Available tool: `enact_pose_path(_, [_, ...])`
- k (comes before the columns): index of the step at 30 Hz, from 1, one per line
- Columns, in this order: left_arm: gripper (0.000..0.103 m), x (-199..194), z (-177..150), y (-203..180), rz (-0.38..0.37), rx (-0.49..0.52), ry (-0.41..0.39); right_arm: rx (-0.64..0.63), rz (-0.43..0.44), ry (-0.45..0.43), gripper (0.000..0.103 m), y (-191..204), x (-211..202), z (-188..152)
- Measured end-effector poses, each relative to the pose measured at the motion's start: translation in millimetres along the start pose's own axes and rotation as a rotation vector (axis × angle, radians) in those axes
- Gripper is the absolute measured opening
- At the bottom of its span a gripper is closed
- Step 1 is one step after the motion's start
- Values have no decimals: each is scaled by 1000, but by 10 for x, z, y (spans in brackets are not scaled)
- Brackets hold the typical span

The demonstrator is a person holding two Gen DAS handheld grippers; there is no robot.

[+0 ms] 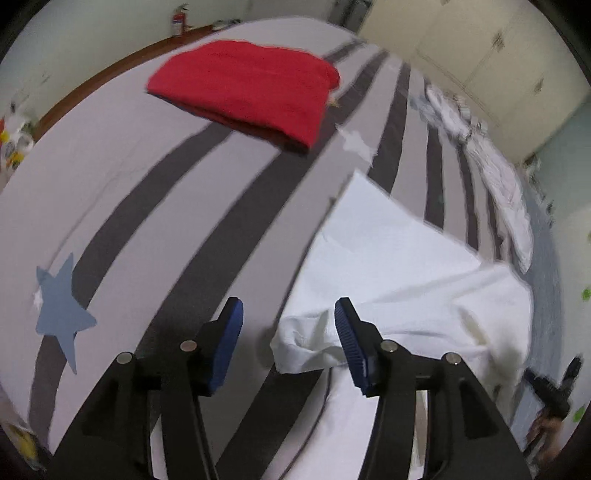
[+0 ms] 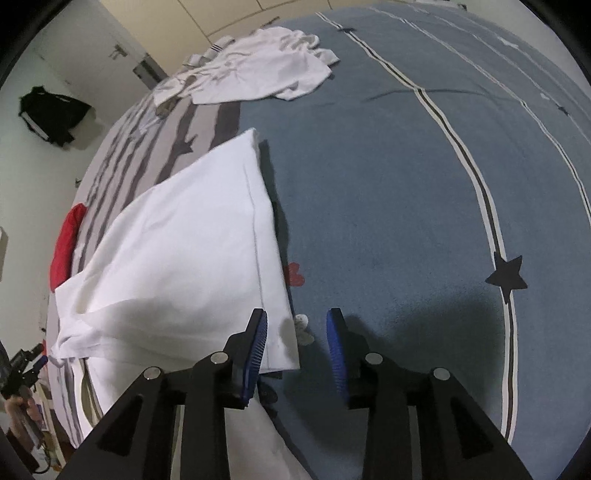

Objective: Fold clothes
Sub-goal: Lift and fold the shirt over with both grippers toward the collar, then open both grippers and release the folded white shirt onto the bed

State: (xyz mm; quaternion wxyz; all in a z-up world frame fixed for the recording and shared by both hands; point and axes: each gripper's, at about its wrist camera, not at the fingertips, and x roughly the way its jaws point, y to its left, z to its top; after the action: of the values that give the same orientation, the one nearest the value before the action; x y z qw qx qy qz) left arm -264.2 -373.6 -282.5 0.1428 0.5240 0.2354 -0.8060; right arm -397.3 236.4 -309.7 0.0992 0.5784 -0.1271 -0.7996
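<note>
A white garment lies partly folded on the striped bed sheet. Its bunched corner sits between the fingers of my left gripper, which is open just above it. In the right wrist view the same white garment spreads to the left, with its near hem corner between the fingers of my right gripper, which is also open. A folded red garment rests further up the bed; it shows as a red sliver at the left of the right wrist view.
A crumpled pile of white clothes lies at the far end of the bed, on the blue part of the sheet. A black bag hangs on the wall. Cupboards and a fire extinguisher stand beyond the bed.
</note>
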Motion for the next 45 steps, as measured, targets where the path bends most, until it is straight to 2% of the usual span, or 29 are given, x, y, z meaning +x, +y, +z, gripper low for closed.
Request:
enact_pose_path(1, [32,52,-22,-39,-4,18,20,0,-2,11,32,6,37,1])
enact_pose_path(2, [25,104,-45,-78,-10,36,40,1,-4,22,32,12,74,2])
enact_pose_path(4, [5,106,-139,-135,6,71,40,-10,-3,47,32,46,153,-9])
enact_pose_path(5, [3,107,-187,-163,14,88,40,-22,1,53,32,72,181,-19])
enact_pose_path(7, [3,23,-290,-164,10,98,25,-57,5,58,32,127,210,-41])
enact_pose_path(9, [3,-87,-397,-146,5,104,11,-98,3,56,16,172,200,-64])
enact_pose_path(10, [3,-142,-451,-137,3,107,4,-111,0,55,3,170,177,-76])
enact_pose_path(14, [3,-344,-612,-92,-6,124,-12,-103,6,42,2,23,27,-95])
enact_pose_path(17, [3,-288,-710,-37,58,163,23,-97,-1,39,2,-101,-84,-87])
enact_pose_path(19, [4,-228,-720,46,67,127,45,-93,-5,37,2,-184,-157,-82])
enact_pose_path(22, [8,-263,-650,103,79,74,15,-105,-8,51,2,-217,-123,-78])
enact_pose_path(23, [10,-286,-614,122,73,50,0,-107,-7,54,2,-216,-108,-70])
enact_pose_path(25, [21,-309,-556,144,62,15,-16,-117,-6,55,5,-200,-78,-50])
enact_pose_path(27, [25,-277,-457,119,66,14,-24,-128,-20,58,6,-184,-73,-26])
enact_pose_path(31, [31,-93,-113,-23,53,40,-42,-96,-55,51,17,-272,-134,16])
enact_pose_path(34, [33,53,162,-132,28,59,-61,-82,-72,10,20,-317,-226,115])
enact_pose_path(38, [33,347,541,-343,22,109,-73,-109,-65,-40,33,-138,-136,411])
enact_pose_path(43, [33,628,900,-475,-13,115,-34,-127,-32,-62,34,194,157,833])
enact_pose_path(45, [33,670,964,-535,-36,142,-25,-134,-19,-54,34,262,276,854])
